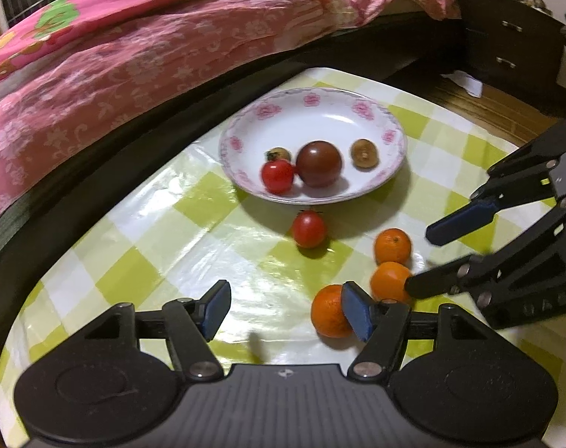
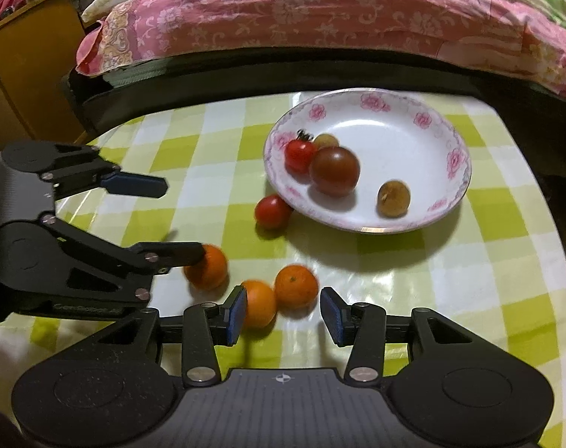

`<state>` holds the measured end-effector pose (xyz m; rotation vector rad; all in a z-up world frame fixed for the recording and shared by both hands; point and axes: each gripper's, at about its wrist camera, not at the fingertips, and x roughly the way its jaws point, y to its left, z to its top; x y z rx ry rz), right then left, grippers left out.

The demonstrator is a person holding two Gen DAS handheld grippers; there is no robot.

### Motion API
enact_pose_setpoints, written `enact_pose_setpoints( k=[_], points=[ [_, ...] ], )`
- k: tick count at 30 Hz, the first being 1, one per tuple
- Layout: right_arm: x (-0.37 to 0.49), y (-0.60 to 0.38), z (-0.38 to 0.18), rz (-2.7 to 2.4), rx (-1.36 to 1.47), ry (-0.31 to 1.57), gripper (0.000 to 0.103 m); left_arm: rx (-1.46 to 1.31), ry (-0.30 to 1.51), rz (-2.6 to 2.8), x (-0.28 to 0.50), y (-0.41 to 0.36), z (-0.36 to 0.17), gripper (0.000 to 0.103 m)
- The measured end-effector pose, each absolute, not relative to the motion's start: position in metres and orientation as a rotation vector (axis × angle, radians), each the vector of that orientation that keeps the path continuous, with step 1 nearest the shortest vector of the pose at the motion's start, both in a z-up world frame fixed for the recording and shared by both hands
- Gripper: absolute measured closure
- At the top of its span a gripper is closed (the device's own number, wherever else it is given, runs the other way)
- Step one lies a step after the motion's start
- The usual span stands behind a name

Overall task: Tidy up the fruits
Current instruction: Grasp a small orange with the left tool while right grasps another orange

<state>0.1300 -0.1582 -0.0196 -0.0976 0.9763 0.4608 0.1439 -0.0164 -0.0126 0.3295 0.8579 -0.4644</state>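
Behind the table [image 2: 469, 261] is a bed [image 2: 320, 18] with a pink cover. On the table lies a green and white checked cloth. A plate [image 2: 413, 112] with pink flowers sits near the far edge, by the bed. In the plate are a small red tomato [image 2: 299, 155], a big dark tomato [image 2: 334, 171] and two little brown fruits [image 2: 393, 199]. One more red tomato [image 2: 272, 211] lies on the cloth, just beside the plate's near rim.

Three oranges [image 2: 296, 285] sit closer to the near edge, bunched together. They are not in the plate yet, so I think the job now is picking them up.

Both tools are apart and hold nothing. The right gripper [image 2: 281, 315] has its fingers spread, with two oranges just ahead of them and one orange touching a blue pad [image 2: 235, 315]. The left gripper [image 1: 284, 310] is wide apart too, with an orange beside one pad.

Next, I think the right gripper should slide around one orange only, squeeze softly, and carry it to the plate. Oranges roll, so go slow.
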Motion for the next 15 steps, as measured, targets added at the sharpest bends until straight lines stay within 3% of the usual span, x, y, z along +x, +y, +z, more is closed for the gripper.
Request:
enact_pose_setpoints(
  k=[15],
  points=[
    [0.132, -0.146, -0.033, 0.509, -0.115, 0.981, 0.073, 0.221, 0.913, -0.499, 0.157, 0.001, -0.015, 0.032]
  ],
)
